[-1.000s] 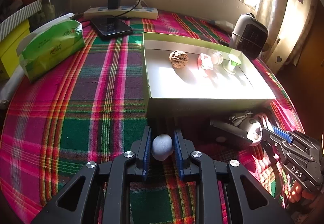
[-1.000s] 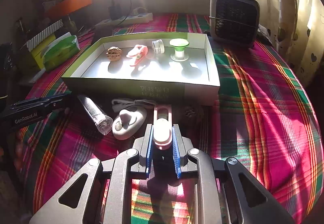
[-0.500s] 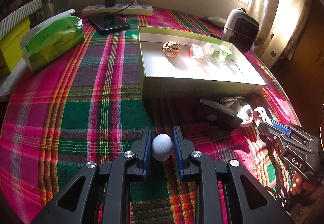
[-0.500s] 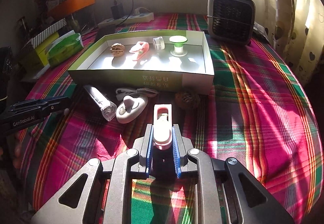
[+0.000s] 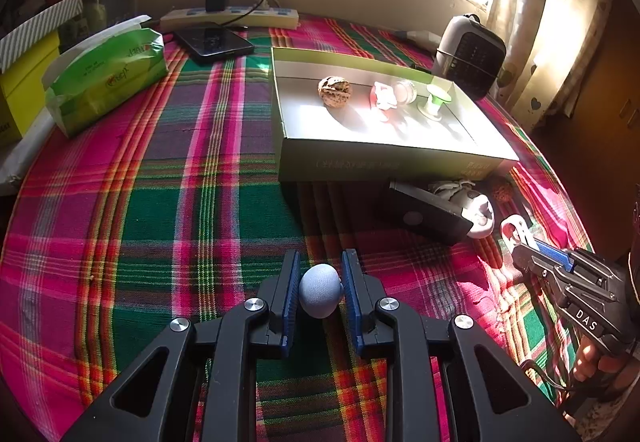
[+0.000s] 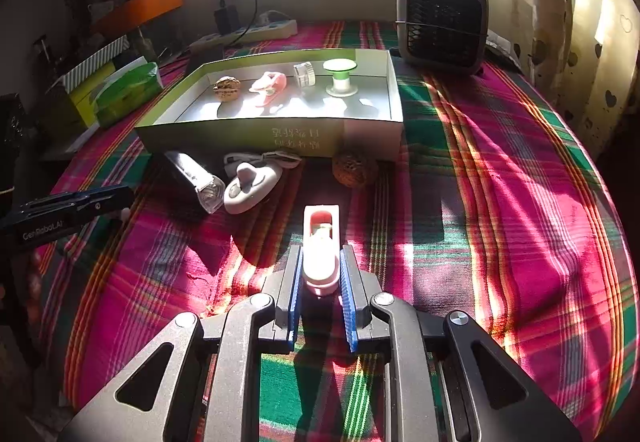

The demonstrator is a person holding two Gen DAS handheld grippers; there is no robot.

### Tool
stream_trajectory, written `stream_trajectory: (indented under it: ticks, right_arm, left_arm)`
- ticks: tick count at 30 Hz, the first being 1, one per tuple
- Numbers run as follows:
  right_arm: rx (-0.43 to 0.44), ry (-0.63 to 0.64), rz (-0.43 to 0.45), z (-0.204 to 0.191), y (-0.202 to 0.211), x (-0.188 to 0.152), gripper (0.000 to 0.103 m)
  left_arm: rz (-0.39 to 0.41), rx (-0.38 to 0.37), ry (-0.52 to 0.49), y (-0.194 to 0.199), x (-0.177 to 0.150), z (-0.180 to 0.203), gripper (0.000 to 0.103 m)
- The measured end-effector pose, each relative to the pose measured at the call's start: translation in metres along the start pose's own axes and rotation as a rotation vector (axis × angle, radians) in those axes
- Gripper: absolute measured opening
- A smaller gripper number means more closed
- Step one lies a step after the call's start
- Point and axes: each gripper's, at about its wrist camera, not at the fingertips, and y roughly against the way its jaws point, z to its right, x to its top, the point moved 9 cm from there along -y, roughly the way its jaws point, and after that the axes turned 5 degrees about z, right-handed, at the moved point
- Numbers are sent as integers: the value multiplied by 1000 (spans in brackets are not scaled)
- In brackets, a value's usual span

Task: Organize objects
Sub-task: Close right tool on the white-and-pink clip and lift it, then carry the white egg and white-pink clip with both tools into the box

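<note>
The left tool (image 5: 320,292) pinches a grey ball (image 5: 319,290) over the plaid table (image 5: 160,202), with the box (image 5: 380,158) toward its 1 o'clock. The right tool (image 6: 320,282) pinches a pink clip (image 6: 321,254), the box (image 6: 248,138) lying at its 11 o'clock and holding a walnut (image 6: 227,88), another pink clip (image 6: 269,84), a small jar (image 6: 304,74) and a green spool (image 6: 340,76) in a row. Just before the box lie a torch (image 6: 194,178), a white gadget (image 6: 250,188) touching it, and a second walnut (image 6: 354,170) toward 12 o'clock.
</note>
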Motion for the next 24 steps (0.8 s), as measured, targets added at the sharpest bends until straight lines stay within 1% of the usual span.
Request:
stream_trajectory:
  ticks: [3,7,8,11,16,20,22,24]
  right_arm:
    - [-1,2,-1,0,-3,2,20]
    - [-4,22,0,-5,-8,6,35]
    - [-10,29,0,-5,-9,7,36]
    - [-26,41,-1,-6,-12,9,36]
    - [-19,18,1,-3,-14,11,36]
    - [-22,16,2,-2,-14,11,35]
    - [-31,12,2,-1,-14,11,30]
    - [-32,3,3,1,-13,12,27]
  left_arm:
    - [-2,0,-8,1,-1,1,21]
    - [-3,-12,-24,2,-3,5,29]
    - [-2,-13,-29,2,-3,5,30]
    - [1,-13,-35,2,-3,6,30]
    - [0,-7,-42,1,-3,7,30]
    - [2,-11,-29,1,-2,6,30]
    - [3,-11,-18,1,-2,4,30]
    - [2,-12,-10,1,-2,3,29]
